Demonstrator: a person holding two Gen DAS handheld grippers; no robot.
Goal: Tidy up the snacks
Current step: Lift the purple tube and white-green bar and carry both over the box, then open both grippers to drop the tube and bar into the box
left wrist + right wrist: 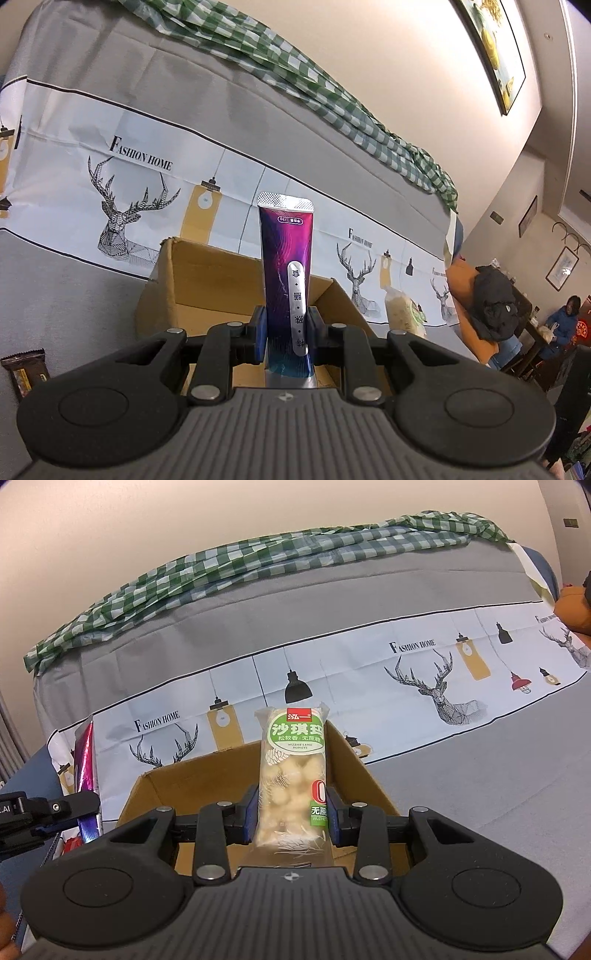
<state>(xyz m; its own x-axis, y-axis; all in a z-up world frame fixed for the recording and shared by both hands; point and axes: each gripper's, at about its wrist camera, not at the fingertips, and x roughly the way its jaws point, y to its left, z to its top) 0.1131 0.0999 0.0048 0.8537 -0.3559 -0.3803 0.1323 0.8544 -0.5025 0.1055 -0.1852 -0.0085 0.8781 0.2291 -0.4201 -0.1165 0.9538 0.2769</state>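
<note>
Two snacks hover above the open brown cardboard box [236,768]: left gripper [286,328] fingers clamp a purple foil sachet [286,273], right gripper [291,812] fingers clamp a clear-wrapped pale sachima bar [293,771]; next, lower both in and release

Purple snack sachet [287,280] and pale sachima pack [293,775] upright above open cardboard box [221,771].
</note>
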